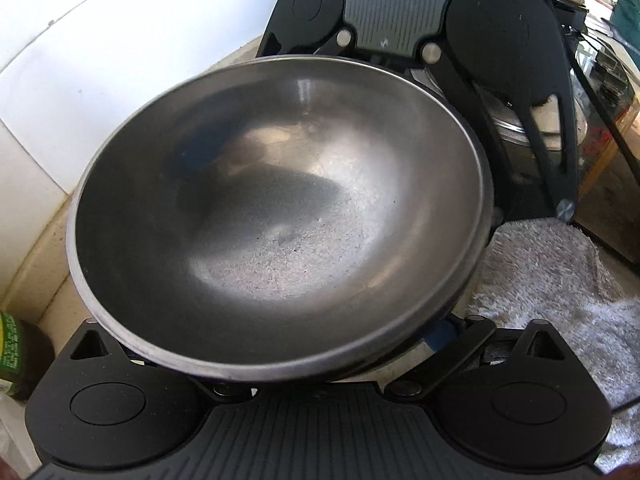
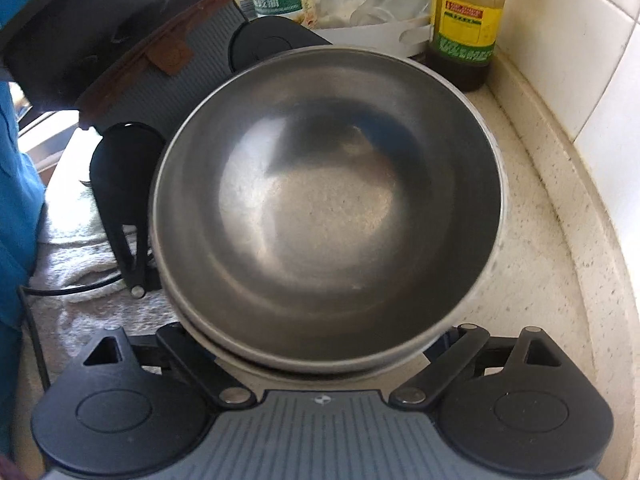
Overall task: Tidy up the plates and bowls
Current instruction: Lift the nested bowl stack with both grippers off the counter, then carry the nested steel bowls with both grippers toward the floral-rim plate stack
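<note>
A wide steel bowl (image 1: 280, 208) (image 2: 328, 200) fills both views. It sits nested in a second bowl, whose rim (image 2: 240, 358) peeks out below it. My left gripper (image 1: 316, 320) and right gripper (image 2: 320, 328) face each other across the stack, and each one's own fingertips are hidden under the bowls. In the left wrist view one finger (image 1: 556, 152) of the right gripper stands spread wide, just outside the bowl's right rim. In the right wrist view one finger (image 2: 128, 208) of the left gripper stands likewise beside the bowl's left side. Both look open.
A white towel (image 1: 560, 280) (image 2: 76, 256) lies on the beige counter (image 2: 540, 280) beside the bowls. Sauce bottles (image 2: 468, 28) and a white rack stand against the tiled wall (image 2: 580, 40). A green-labelled jar (image 1: 16, 348) stands at the left, a blue sleeve (image 2: 16, 200) and a black cable (image 2: 60, 290) nearby.
</note>
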